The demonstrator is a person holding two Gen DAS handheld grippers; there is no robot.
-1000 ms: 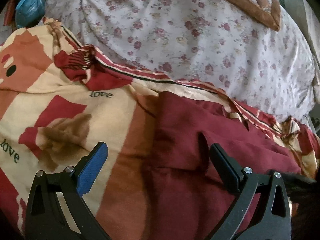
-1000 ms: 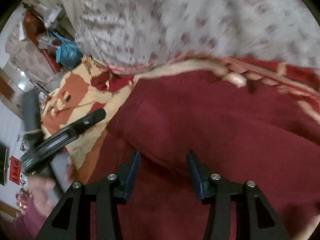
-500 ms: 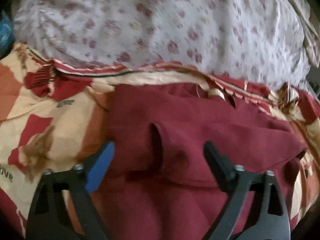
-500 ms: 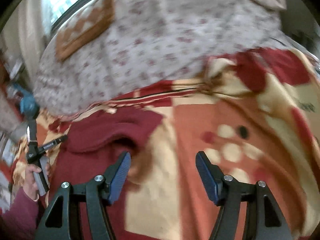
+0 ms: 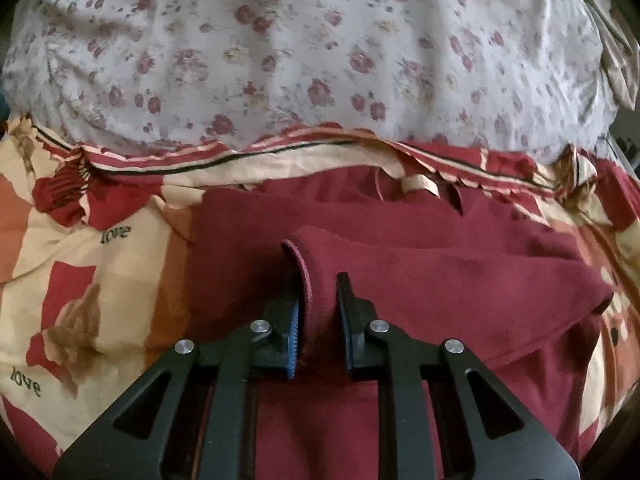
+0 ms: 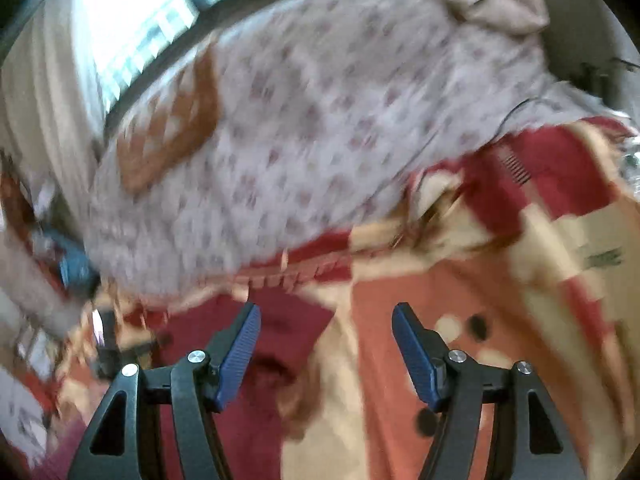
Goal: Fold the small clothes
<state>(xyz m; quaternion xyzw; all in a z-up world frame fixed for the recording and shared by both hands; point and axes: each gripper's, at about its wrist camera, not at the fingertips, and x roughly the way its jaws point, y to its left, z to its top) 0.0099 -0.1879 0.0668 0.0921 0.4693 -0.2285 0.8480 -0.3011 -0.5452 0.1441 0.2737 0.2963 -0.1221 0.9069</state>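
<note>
Both tongs differ: left tongs [image 5: 318, 312] pinch the maroon garment's [image 5: 440, 280] hem, right tongs [image 6: 326, 344] gape empty.

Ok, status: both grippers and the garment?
Left gripper shut on maroon garment's hemmed edge. Right gripper open, nothing between fingers, over the patterned sheet. Nothing in the way.

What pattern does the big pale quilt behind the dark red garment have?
Small dark pink flowers on the whitish quilt; clearest in the left wrist view.

The word "love" stands twice in dark letters on the patterned bedsheet [image 5: 120, 248] in the left wrist view. The right wrist view is too blurred to read.
</note>
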